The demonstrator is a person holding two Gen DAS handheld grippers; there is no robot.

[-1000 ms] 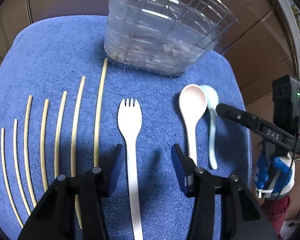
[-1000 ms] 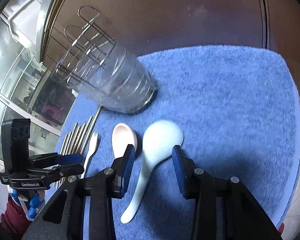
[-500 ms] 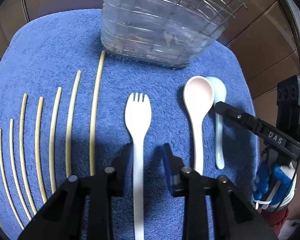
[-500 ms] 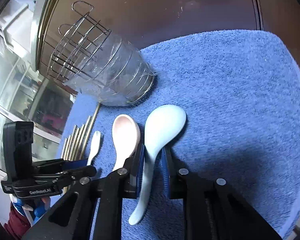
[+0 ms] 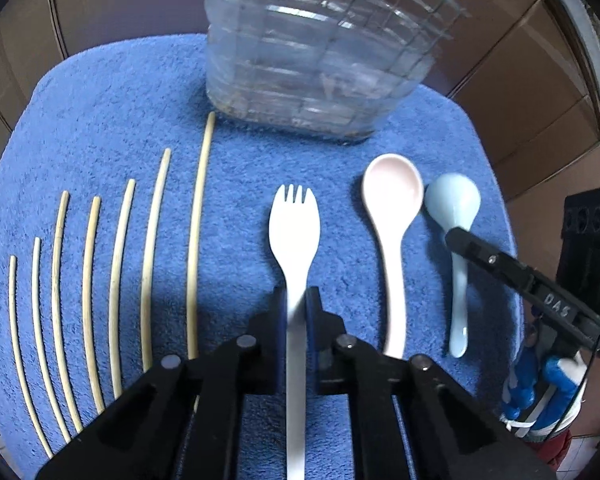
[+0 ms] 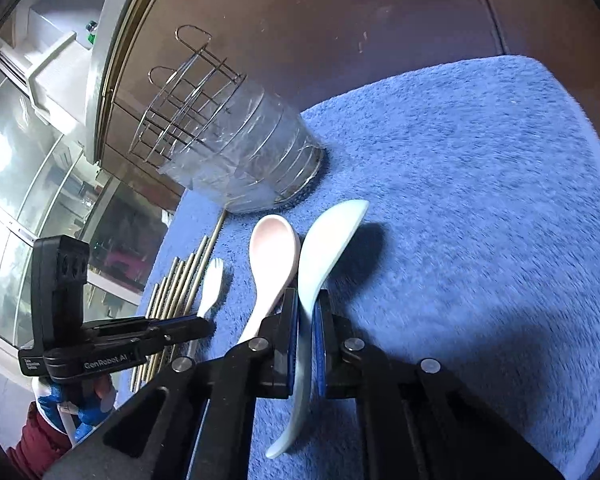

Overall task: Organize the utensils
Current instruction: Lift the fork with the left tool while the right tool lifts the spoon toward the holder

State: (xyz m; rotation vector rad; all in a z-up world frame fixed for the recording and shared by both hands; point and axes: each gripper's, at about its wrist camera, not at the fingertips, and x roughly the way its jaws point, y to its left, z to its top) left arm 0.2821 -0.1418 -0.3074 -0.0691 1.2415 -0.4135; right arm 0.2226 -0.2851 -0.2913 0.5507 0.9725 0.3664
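Observation:
My left gripper (image 5: 296, 300) is shut on the handle of a white spork (image 5: 295, 224) that lies on the blue towel (image 5: 100, 120). My right gripper (image 6: 306, 304) is shut on the handle of a pale blue spoon (image 6: 324, 248), turned on its side with its bowl lifted off the towel. A pink spoon (image 5: 392, 208) lies between them; it also shows in the right wrist view (image 6: 274, 252). Several bamboo chopsticks (image 5: 116, 264) lie in a row at the left. A wire utensil holder (image 5: 320, 56) wrapped in clear plastic stands at the back.
The towel (image 6: 480, 200) covers a brown tabletop (image 6: 360, 12). In the right wrist view the left gripper (image 6: 196, 326) is at the left, and a glass cabinet (image 6: 28, 168) stands beyond the table's edge.
Both grippers have closed: the left on the spork's handle, the right on the pale blue spoon's handle. The blue spoon has rolled onto its side and risen slightly.

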